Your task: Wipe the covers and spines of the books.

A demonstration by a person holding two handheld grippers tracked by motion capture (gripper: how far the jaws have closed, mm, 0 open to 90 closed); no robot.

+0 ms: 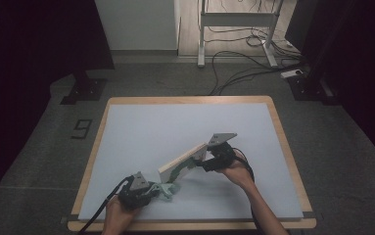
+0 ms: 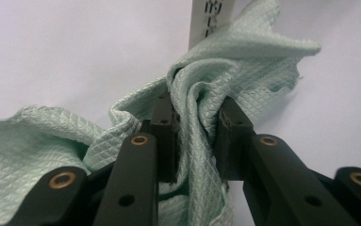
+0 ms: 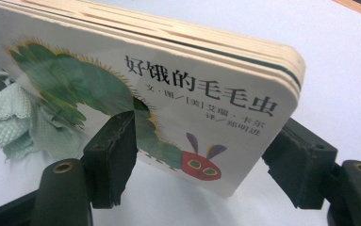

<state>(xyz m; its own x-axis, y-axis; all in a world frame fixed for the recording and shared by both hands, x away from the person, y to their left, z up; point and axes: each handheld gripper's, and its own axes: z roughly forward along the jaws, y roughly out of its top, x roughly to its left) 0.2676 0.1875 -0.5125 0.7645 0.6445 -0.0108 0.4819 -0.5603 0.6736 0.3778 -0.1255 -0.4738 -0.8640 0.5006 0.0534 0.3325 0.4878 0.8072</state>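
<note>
A thick board book [image 3: 206, 94] with a green caterpillar on its white cover stands tilted over the table, its far end raised. My right gripper [image 3: 204, 150] is shut on that raised end, one jaw on the cover and one behind the back. From above, the book [image 1: 182, 164] slopes down to the left from the right gripper [image 1: 202, 161]. A pale green waffle cloth [image 2: 244, 61] is bunched between the jaws of my left gripper [image 2: 197, 136], which is shut on it. The cloth [image 1: 168, 191] lies at the book's lower end, beside the left gripper [image 1: 156, 188].
A white mat [image 1: 175, 122] covers the wooden table [image 1: 292, 161]. The cloth [image 3: 13, 122] lies on the mat under the book's low end. Beyond the table, cables [image 1: 239, 63] run across the floor near a desk frame [image 1: 236, 29].
</note>
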